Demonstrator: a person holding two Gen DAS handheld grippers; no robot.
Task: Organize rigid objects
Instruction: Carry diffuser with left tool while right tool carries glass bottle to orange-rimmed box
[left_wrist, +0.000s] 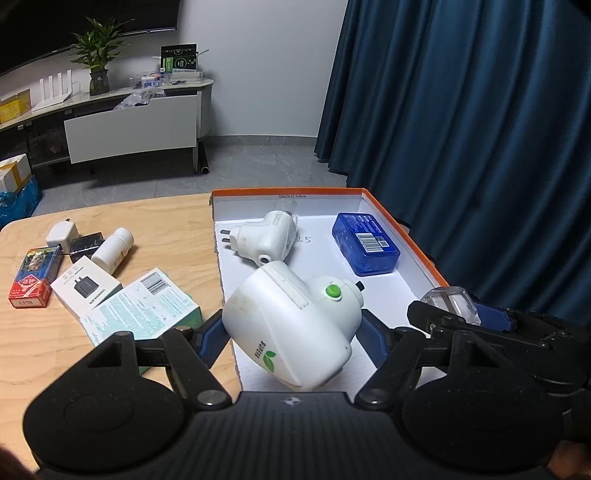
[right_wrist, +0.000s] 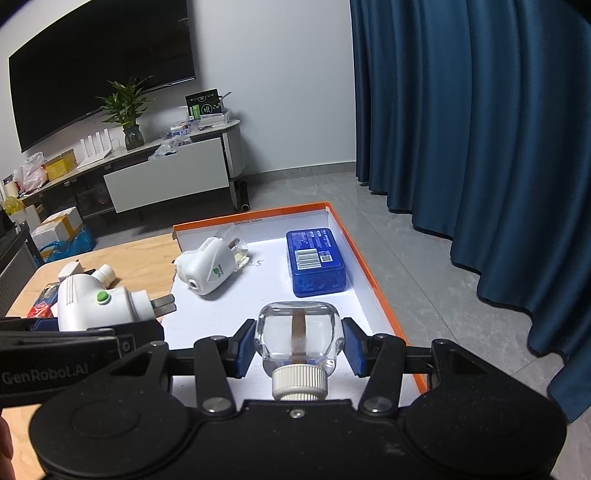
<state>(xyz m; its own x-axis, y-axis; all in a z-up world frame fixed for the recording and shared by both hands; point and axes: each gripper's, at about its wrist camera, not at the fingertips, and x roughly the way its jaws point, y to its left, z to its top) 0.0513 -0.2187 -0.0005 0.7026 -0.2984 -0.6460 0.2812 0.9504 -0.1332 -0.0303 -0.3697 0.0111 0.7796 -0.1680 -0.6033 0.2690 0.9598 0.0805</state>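
Left gripper (left_wrist: 291, 338) jaws clamped, right gripper (right_wrist: 298, 347) jaws clamped, side by side

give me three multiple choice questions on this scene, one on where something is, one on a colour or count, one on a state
1. Where does the blue box lie?
A. on the bare wooden table
B. inside the orange-rimmed tray
C. on the floor

2. What colour is the button on the white plug-in device in the left gripper?
A. red
B. yellow
C. green

3. What is the state of the right gripper?
A. open and empty
B. shut on the clear bottle
C. shut on the blue box

Answers: 1 B, it rests on the tray's white floor near the right rim. 2 C, a green button shows on top. 3 B, both pads press the bottle's sides.
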